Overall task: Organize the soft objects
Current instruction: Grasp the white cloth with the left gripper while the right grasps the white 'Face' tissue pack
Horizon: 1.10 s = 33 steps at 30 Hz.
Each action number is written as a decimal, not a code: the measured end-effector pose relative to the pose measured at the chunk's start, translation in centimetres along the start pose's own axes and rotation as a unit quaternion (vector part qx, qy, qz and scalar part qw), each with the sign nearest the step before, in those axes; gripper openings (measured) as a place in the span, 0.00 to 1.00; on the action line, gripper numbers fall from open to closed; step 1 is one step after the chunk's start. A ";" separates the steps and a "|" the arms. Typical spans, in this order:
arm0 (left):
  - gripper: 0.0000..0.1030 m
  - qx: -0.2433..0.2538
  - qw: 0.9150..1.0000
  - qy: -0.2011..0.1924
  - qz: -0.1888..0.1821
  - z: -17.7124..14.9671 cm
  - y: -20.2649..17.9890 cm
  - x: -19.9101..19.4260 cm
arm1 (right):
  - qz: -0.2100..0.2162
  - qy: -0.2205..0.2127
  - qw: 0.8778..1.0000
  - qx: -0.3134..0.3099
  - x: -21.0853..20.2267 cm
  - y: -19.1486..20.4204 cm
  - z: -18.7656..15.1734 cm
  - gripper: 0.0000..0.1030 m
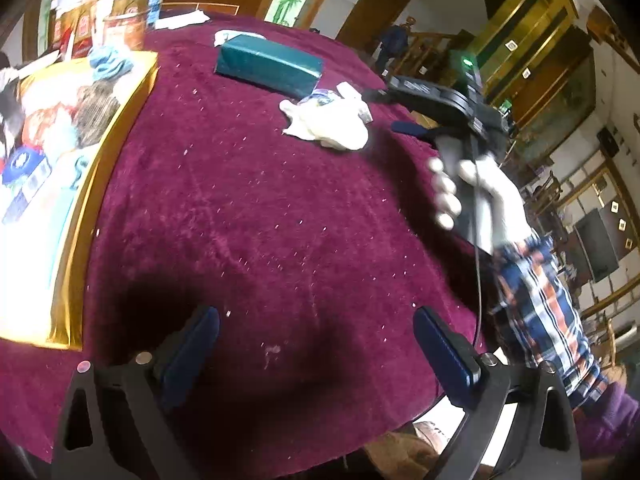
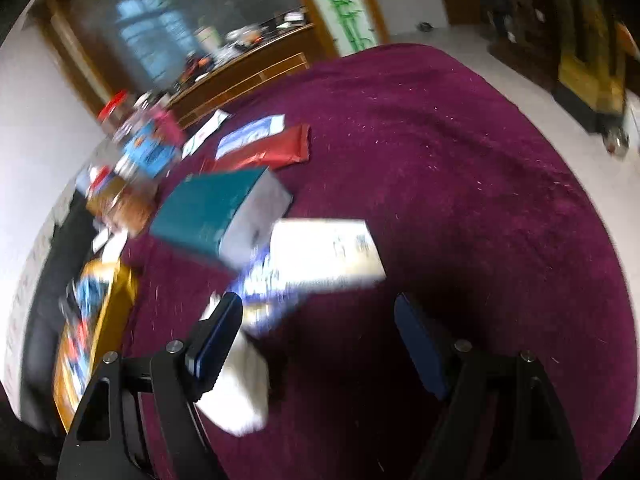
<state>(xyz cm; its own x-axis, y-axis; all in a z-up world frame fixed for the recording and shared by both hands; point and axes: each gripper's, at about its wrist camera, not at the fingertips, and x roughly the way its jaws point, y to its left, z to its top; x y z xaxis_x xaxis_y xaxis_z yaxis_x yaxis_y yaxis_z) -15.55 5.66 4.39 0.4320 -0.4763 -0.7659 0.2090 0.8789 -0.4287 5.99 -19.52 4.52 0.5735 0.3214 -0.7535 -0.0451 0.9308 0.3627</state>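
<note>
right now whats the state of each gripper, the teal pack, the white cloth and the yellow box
left gripper: open, holding nothing, above the maroon velvet tablecloth
right gripper: open, holding nothing
teal rectangular pack: lying flat on the tablecloth
crumpled white cloth: loose on the tablecloth, ungripped
yellow cardboard box: open, soft items inside

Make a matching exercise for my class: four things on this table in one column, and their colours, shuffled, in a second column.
Things:
1. tablecloth
2. tissue box
3. crumpled cloth
4. tray rim

Colours:
A. cream white
B. gold
C. maroon
D. teal

Pairs: 1-C, 2-D, 3-A, 4-B
</note>
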 end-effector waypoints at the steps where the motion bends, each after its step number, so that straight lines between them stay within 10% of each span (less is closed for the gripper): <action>1: 0.96 0.004 1.000 0.000 0.003 0.2 -0.3 0.0 | -0.004 0.003 1.000 0.003 0.6 0.3 0.6 0.76; 5: 0.96 0.013 1.000 -0.008 0.017 1.8 -1.2 0.1 | -0.043 0.014 0.999 -0.009 3.1 1.2 1.7 0.75; 7: 0.96 0.016 0.999 -0.011 0.031 2.7 -1.4 0.4 | -0.025 0.020 0.999 0.002 3.0 -0.1 1.7 0.59; 18: 0.98 0.048 0.992 0.016 0.111 8.3 -1.0 7.7 | 0.008 -0.047 0.998 0.035 -2.8 -3.4 -1.3 0.58; 29: 0.99 0.111 0.979 0.017 0.171 6.3 -2.0 10.1 | 0.022 -0.052 0.998 0.032 -2.9 -3.2 -1.1 0.58; 33: 0.99 0.064 0.990 0.016 0.129 8.4 -1.2 9.9 | 0.027 -0.060 0.997 0.038 -3.3 -3.6 -0.9 0.58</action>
<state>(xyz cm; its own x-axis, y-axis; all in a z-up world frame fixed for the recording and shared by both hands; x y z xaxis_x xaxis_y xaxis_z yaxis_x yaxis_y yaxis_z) -4.13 0.09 1.33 0.4579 -0.2352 -0.8573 0.2052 0.9663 -0.1554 3.46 -23.74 5.22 0.6657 0.3438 -0.6623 -0.0193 0.8951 0.4454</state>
